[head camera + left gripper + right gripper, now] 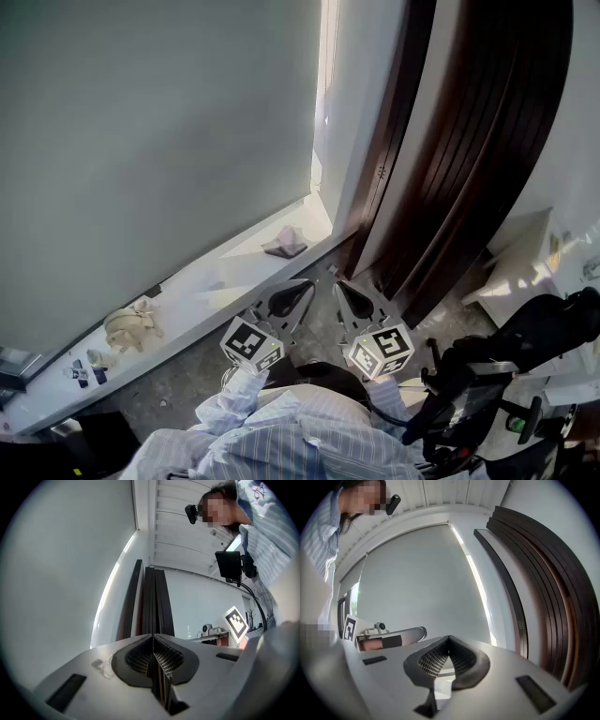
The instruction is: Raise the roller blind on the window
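Only the head view shows the windowsill [208, 281] under the roller blind [159, 141], with perhaps a cream figurine [129, 328] at eight o'clock; left tool [152, 638] and right tool [449, 640] are closed, empty

Pale grey roller blind [150, 141], white sill [234, 267], dark brown slats [487, 141], blue-striped white sleeve [281, 436]

The room was rather dim. Daylight entered mainly by a narrow, overexposed strip along the right edge of the roller blind [150, 141], which looked evenly grey. Sun patches lay on the sill [220, 272]. Both gripper views were fisheye pictures with black corners, and the dark panels [543, 588] looked bent there.
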`<action>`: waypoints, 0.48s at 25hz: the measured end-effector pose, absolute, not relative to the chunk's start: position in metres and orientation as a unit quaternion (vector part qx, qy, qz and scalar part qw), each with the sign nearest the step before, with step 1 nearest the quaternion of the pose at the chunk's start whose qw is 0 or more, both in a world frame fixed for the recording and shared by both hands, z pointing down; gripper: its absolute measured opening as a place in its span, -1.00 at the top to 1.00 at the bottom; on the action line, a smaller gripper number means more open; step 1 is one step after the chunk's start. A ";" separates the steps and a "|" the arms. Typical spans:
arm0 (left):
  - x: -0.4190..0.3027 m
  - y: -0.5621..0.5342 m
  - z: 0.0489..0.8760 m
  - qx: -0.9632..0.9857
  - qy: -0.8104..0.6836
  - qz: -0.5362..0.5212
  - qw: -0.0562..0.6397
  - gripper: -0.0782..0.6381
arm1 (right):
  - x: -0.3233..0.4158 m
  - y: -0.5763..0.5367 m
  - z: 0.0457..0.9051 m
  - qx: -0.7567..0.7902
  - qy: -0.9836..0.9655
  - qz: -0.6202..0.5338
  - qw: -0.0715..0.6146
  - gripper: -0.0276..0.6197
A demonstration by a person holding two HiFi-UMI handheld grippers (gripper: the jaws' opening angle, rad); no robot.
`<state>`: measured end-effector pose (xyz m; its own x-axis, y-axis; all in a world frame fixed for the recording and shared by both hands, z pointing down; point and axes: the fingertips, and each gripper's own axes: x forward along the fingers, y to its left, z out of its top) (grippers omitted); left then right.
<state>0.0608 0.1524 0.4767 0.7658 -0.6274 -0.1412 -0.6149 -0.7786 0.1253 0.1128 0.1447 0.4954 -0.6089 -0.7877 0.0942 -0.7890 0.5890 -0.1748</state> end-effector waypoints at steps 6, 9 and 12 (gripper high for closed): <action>0.062 0.150 0.480 0.938 -0.333 -0.081 0.044 0.75 | 0.113 0.144 0.498 0.441 -0.892 0.098 0.013 0.90; 0.062 0.149 0.480 0.939 -0.332 -0.078 0.047 0.75 | 0.112 0.145 0.496 0.442 -0.891 0.102 0.013 0.90; 0.063 0.144 0.482 0.939 -0.331 -0.077 0.052 0.75 | 0.112 0.141 0.498 0.441 -0.892 0.102 0.014 0.90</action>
<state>0.0629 0.1441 0.4820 0.7691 -0.6296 -0.1100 -0.6136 -0.7755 0.1488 0.1117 0.1415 0.4977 -0.6107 -0.7833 0.1162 -0.7892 0.5901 -0.1700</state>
